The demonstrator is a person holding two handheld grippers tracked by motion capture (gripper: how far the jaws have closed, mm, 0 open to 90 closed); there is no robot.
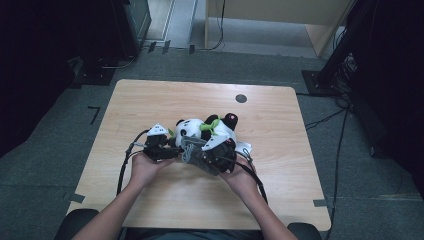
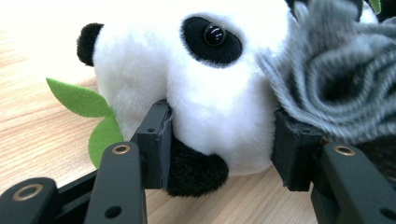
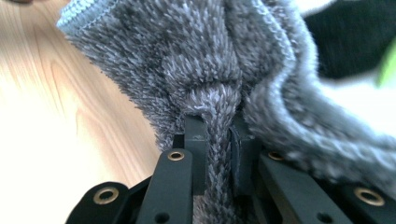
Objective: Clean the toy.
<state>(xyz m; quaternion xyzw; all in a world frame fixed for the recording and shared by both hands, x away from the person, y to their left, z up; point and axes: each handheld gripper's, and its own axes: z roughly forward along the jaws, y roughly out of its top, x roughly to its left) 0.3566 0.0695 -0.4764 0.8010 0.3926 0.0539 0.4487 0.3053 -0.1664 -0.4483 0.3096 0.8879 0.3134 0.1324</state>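
A black-and-white panda plush with green felt leaves lies at the middle of the wooden table. My left gripper comes at it from the left. In the left gripper view the left gripper is shut on the panda's head, and both pads dent the fur. A grey fluffy cloth rests against the panda's near side. My right gripper holds it. In the right gripper view the right gripper is shut on a bunched fold of the grey cloth.
A small dark round disc sits in the tabletop near the far edge. Cables trail from both grippers toward the person. Dark stands and floor cables surround the table on the right.
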